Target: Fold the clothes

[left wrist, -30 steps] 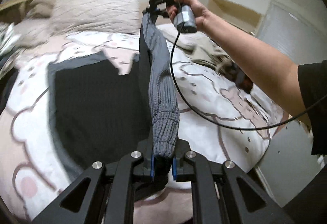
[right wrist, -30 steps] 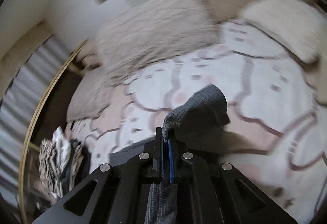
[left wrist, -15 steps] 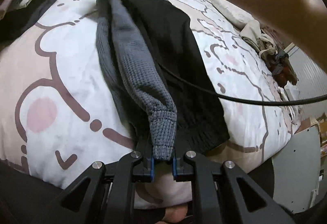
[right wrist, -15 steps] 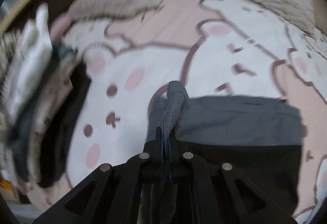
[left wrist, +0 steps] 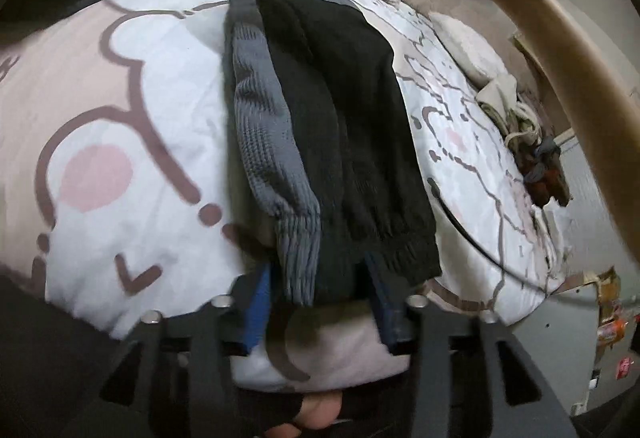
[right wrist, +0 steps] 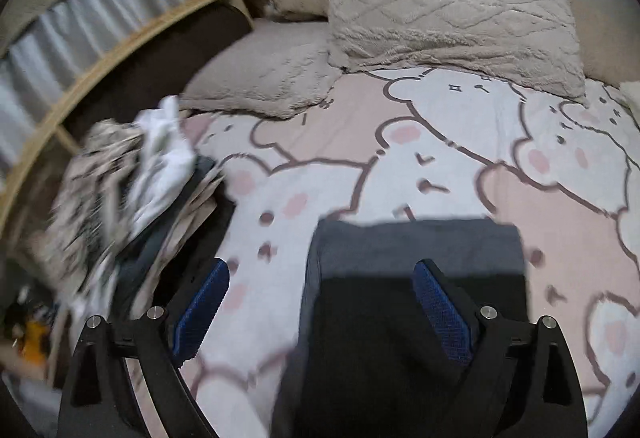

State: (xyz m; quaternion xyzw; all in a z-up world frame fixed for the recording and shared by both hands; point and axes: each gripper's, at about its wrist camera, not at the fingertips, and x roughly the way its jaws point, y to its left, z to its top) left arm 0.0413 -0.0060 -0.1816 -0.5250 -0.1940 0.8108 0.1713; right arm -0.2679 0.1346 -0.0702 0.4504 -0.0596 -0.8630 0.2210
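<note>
A black and grey knit sweater [left wrist: 336, 126] lies on the bed with its grey sleeve [left wrist: 264, 126] folded along its left side. The sleeve's ribbed cuff [left wrist: 300, 250] rests between the pads of my left gripper [left wrist: 320, 302], whose jaws are opening and no longer press on it. In the right wrist view the sweater's [right wrist: 400, 318] grey shoulder end lies flat under my right gripper [right wrist: 324, 310], whose jaws are opening wide with nothing held.
The bed cover [right wrist: 440, 142] has a pink and white bear print. Beige pillows [right wrist: 448, 18] lie at the head. A heap of clothes [right wrist: 132, 194] sits at the bed's left edge. Another pile [left wrist: 520, 126] lies at the far right. A forearm [left wrist: 568, 50] and black cable [left wrist: 472, 238] cross the left wrist view.
Both grippers lowered the grey sleeve onto the sweater and let it go, their jaws going from shut to apart. The right gripper has pulled back from the sweater's top end.
</note>
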